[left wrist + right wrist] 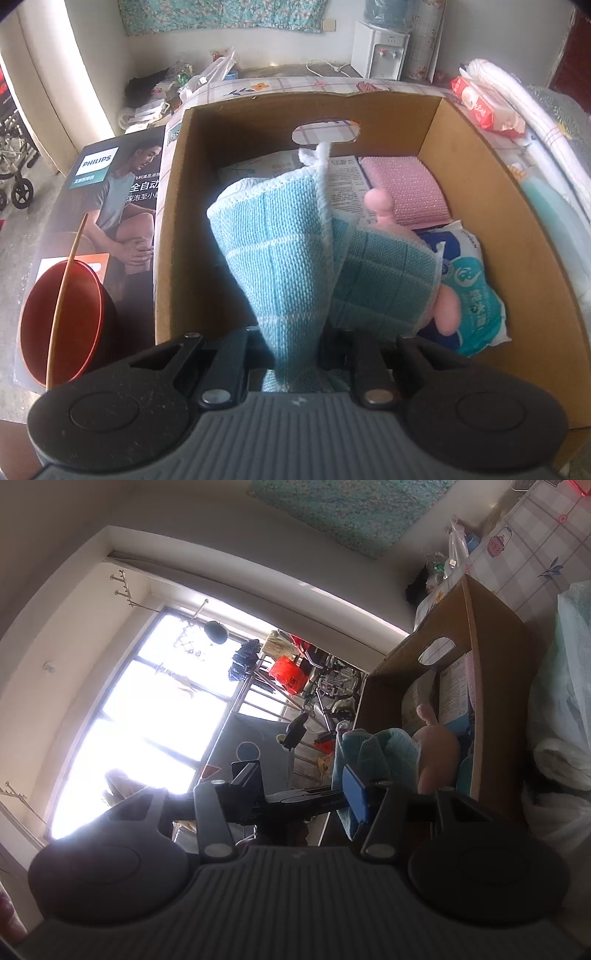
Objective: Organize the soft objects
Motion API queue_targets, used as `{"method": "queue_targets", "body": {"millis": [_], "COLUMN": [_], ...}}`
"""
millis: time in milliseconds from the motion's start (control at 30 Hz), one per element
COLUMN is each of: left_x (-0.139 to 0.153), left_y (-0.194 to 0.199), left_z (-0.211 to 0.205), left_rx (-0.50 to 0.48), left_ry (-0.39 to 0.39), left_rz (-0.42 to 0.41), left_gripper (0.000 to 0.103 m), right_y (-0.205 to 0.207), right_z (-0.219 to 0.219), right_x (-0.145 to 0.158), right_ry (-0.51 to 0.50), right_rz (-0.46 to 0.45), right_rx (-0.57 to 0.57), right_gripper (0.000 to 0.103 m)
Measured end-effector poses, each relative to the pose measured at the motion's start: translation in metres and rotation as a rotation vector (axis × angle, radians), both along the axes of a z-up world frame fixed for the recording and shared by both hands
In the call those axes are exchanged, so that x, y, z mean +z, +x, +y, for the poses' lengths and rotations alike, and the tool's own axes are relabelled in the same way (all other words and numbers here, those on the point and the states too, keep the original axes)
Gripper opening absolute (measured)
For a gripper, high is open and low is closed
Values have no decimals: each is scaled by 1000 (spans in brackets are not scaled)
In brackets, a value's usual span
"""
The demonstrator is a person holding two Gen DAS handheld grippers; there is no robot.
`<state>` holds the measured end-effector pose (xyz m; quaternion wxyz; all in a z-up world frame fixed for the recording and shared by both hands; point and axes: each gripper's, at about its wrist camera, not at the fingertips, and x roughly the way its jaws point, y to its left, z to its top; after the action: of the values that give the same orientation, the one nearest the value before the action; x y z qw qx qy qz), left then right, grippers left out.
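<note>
The left hand-held gripper (291,354) pinched a light, floppy blue cloth (280,251) by one bunched end over the cardboard box (480,206), while the right hand-held gripper (303,790) stood apparently open, empty.

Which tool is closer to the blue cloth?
Left. The left tool is clamped on the blue cloth over the box. The right tool is open beside it, not gripping.

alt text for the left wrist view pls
The left gripper is shut on a blue checked cloth, holding it over an open cardboard box containing a pink sponge and a tissue pack. A red bowl with a chopstick sits to its left.
</note>
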<state>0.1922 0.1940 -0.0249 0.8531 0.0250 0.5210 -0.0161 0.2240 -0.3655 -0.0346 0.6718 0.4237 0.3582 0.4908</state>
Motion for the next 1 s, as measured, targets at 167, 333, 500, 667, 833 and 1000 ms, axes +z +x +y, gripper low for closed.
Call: {"method": "queue_targets", "body": {"millis": [167, 333, 500, 667, 833, 1000], "left_x": [-12, -32, -45, -34, -1, 11], "left_y": [3, 14, 21, 17, 2, -18], "left_z": [-17, -22, -37, -40, -39, -33], "left_rx": [-83, -104, -137, -132, -91, -76], "left_ry": [199, 315, 388, 337, 263, 94], "left_rz": [42, 105, 79, 37, -52, -59], "left_gripper": [19, 25, 47, 70, 78, 54], "right_y": [3, 2, 0, -2, -3, -6], "right_z": [1, 2, -1, -8, -8, -7], "right_x": [-3, -4, -2, 1, -2, -7], "right_ry": [-14, -26, -31, -43, -42, -35], "right_rz": [1, -12, -6, -14, -10, 0], "right_rx": [7, 13, 14, -8, -17, -20], "right_gripper": [51, 53, 53, 55, 56, 56]}}
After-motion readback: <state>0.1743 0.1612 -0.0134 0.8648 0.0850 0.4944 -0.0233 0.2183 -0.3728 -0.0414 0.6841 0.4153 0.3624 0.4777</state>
